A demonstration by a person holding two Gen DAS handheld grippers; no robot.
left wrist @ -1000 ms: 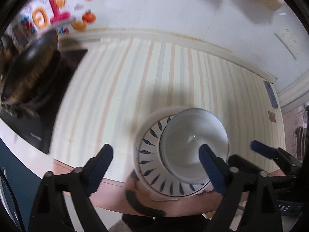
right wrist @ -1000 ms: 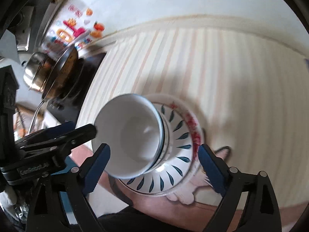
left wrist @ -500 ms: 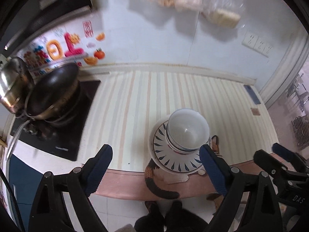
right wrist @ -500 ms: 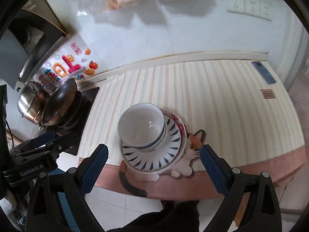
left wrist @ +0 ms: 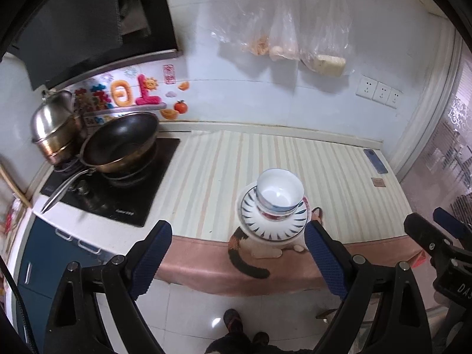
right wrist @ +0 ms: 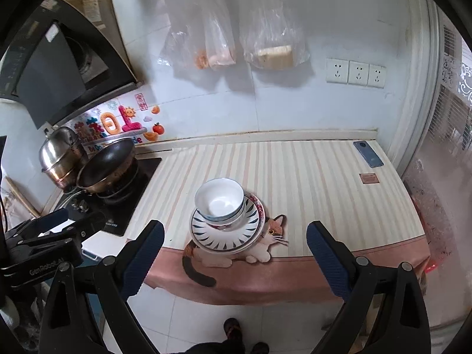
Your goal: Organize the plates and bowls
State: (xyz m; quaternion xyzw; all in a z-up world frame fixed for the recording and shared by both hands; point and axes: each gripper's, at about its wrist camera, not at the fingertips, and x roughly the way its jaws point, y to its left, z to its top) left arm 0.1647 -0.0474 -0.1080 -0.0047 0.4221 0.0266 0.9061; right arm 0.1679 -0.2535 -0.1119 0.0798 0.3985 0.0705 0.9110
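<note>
A white bowl [left wrist: 279,190] sits nested on other bowls atop a blue-patterned plate [left wrist: 250,221], stacked near the front edge of the striped counter cloth [left wrist: 339,177]. The same stack shows in the right wrist view, bowl [right wrist: 219,199] over plate [right wrist: 215,240]. My left gripper [left wrist: 239,261] is open and empty, held well back over the floor, short of the counter. My right gripper [right wrist: 234,261] is open and empty too, also back from the counter edge. Each gripper shows at the edge of the other's view.
A black wok [left wrist: 121,143] and a steel pot [left wrist: 54,126] stand on the black cooktop [left wrist: 118,203] at left. A phone [right wrist: 368,153] and a small card [right wrist: 368,177] lie at the counter's far right. Plastic bags [right wrist: 236,38] hang on the wall.
Both grippers have pulled up and back from the stack, from right beside the bowl to over the floor. The stack has stayed put on the counter.
</note>
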